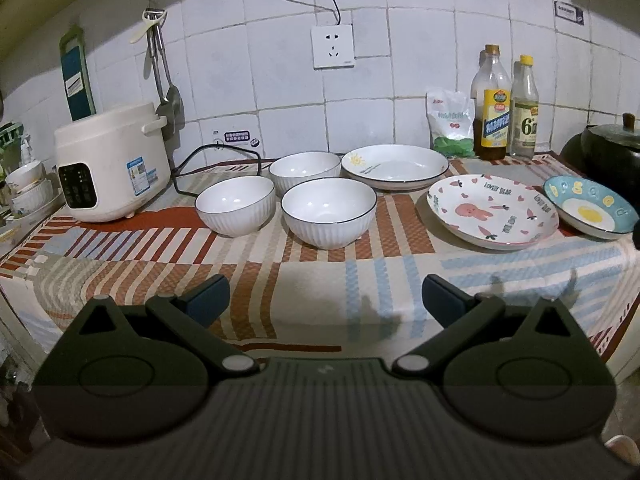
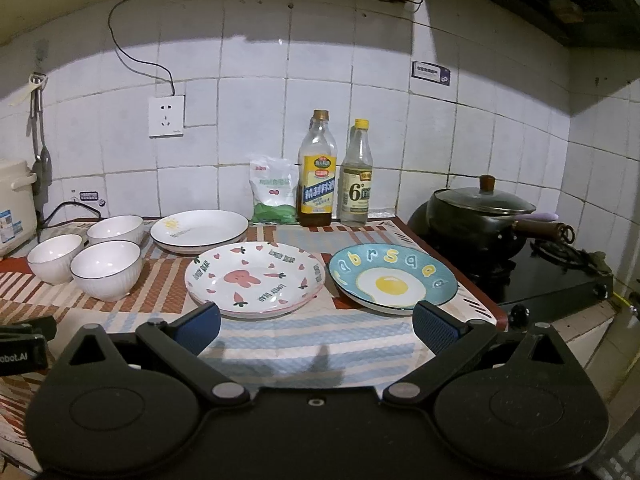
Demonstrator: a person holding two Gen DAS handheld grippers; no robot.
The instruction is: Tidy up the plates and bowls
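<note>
Both tongs, left (image 1: 326, 300) and right (image 2: 316, 326), gape apart; beyond, three bowls (image 1: 328, 218), three plates (image 2: 255, 278).

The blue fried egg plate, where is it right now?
The blue egg plate sits at the counter's right end, beside the pink rabbit plate and just before the black pot.

bench (image 1: 320, 280): three bowls (image 1: 328, 218) left | three plates (image 1: 492, 216) right | rice cooker (image 1: 112, 160) far left | bottles (image 1: 494, 120) behind plates

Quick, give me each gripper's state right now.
Left gripper: open, holding nothing, above the cloth.
Right gripper: open, holding nothing, near the plates.
</note>
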